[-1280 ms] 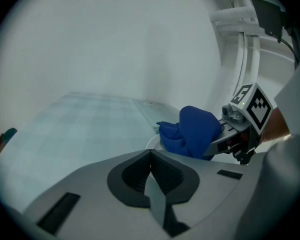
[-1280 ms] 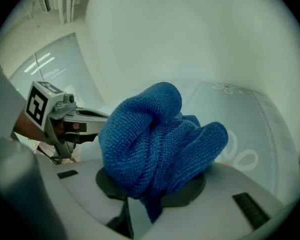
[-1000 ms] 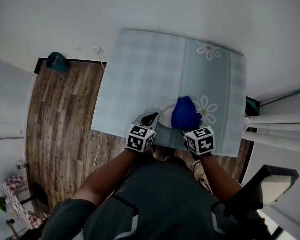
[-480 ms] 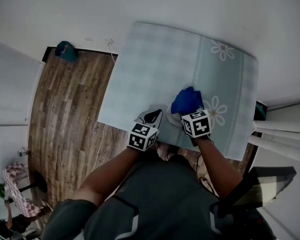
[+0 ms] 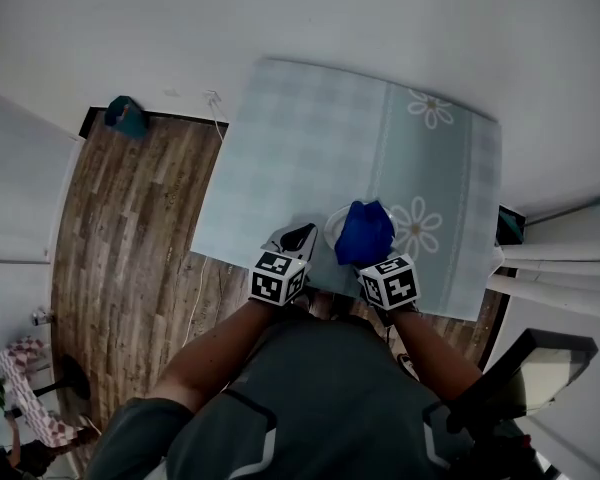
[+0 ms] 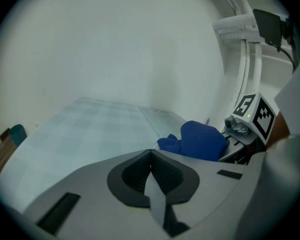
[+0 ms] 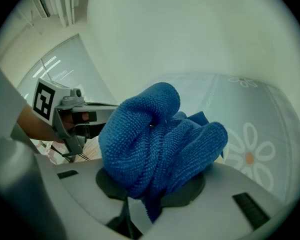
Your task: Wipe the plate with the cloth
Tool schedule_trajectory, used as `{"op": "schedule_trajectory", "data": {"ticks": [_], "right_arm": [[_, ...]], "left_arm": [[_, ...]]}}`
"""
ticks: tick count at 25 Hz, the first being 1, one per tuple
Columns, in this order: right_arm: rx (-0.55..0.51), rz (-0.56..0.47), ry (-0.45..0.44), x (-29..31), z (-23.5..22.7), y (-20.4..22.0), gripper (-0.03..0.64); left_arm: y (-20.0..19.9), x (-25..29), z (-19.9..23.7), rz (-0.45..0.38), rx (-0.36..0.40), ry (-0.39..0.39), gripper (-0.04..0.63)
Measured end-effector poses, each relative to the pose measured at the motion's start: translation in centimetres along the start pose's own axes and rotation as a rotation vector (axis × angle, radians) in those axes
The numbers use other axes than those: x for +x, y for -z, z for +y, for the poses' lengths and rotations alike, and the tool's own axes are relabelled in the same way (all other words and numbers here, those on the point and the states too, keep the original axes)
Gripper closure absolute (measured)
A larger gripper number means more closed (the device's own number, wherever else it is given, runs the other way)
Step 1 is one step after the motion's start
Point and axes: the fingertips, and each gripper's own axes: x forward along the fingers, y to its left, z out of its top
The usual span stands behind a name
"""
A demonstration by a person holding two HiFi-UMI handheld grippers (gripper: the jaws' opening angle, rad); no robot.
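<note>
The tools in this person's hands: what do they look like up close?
The left tool and right tool each have a smooth grey body with dark-lined jaws and carry a white cube printed with black square markers. The person wears a dark grey shirt.

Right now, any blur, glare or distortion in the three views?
Head view: fisheye bows the table edges, light even, no glare. Left gripper view: black corner vignette, wall washed out. Right gripper view: cloth weave sharp, background soft.
</note>
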Motion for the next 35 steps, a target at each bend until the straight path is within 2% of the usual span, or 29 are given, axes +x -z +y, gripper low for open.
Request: {"op": "schedule_trajectory", "data": {"ticks": [3, 7, 11, 14, 19, 29, 35], "right_arm": [[0.011, -0.038, -0.03, -0.7, 0.9, -1.1, 0.499], [-0.013, -0.149, -0.025, -0.3, 0.7, -6.2, 0.499], [-0.028, -0.145, -0.012, 2.7, 0.1, -9.0, 0.499], [-0.034, -0.081, -0.01, 4.7, 0.1, -7.9, 0.499], [-0.032, -0.045, -0.046, 4.1, 2.3, -4.8, 0.499], [-0.03, -0.039, -0.093, 1.3, 4.4, -0.8, 0.499], [-0.027, -0.06, -0.133, -0.3, 5.1, 0.2, 0.499]], "left_arm": [[-0.3, -0.5, 0.2, -0.013, -0.004, -0.006, 0.586], [-0.9, -1.2, 0.7, -0.025, -0.005, -0.022, 0.586], [-1.4, -2.1, 1.5, -0.034, -0.013, -0.043, 0.586], [-1.3, -2.4, 2.1, -0.037, -0.012, -0.055, 0.586], [-0.7, -3.1, 2.9, -0.04, -0.034, -0.072, 0.586], [-1.8, -3.7, 0.9, -0.082, -0.036, -0.067, 0.586], [-2.3, -4.7, -0.2, -0.107, -0.046, -0.088, 0.586]]}}
